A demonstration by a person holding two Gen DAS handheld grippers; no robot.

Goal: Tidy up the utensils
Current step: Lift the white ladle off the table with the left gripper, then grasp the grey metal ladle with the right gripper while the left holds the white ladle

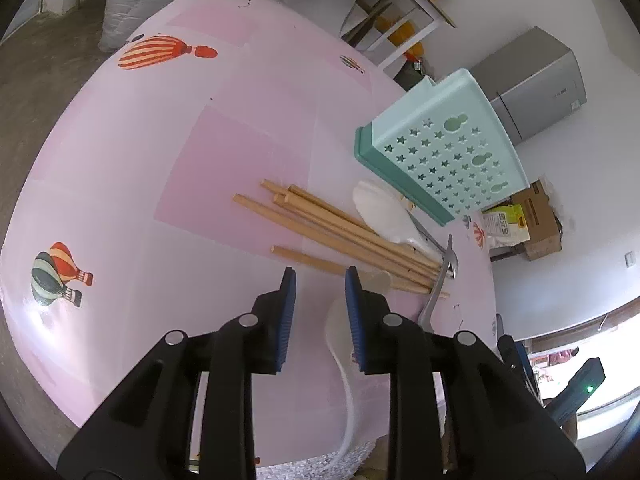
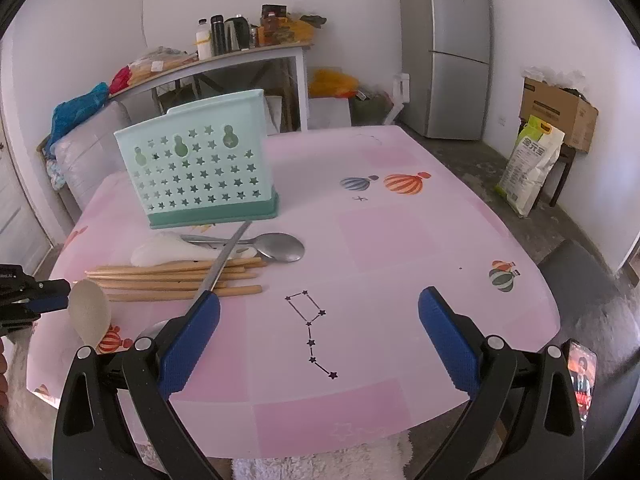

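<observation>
On the pink table (image 1: 160,160), the utensils are lying in a loose pile in front of the mint utensil holder (image 1: 440,140), which is standing upright and looks empty. The pile is made up of wooden chopsticks (image 1: 340,232), a white spoon (image 1: 384,212), a round metal spoon (image 2: 280,246) and a long metal utensil (image 2: 228,256) slanting across the sticks.

The left gripper (image 1: 321,276) is hovering near the pile with its fingers a little apart and only bare table between them. A beige spoon (image 2: 90,312) is sitting just beside one finger, partly hidden by it, and whether it is touching cannot be told. The right gripper (image 2: 320,294) is hanging over open table with its fingers spread wide and holding nothing.

The step in hand is probably picking up the beige spoon. To do it well, the person is likely needing to bring the handle squarely between the pads and pinch it across its narrow width. The spoon should then be lifted clear of the chopsticks before tipping it handle-down over the holder's open top. A glancing grip on the rounded bowl is risking a slip.
</observation>
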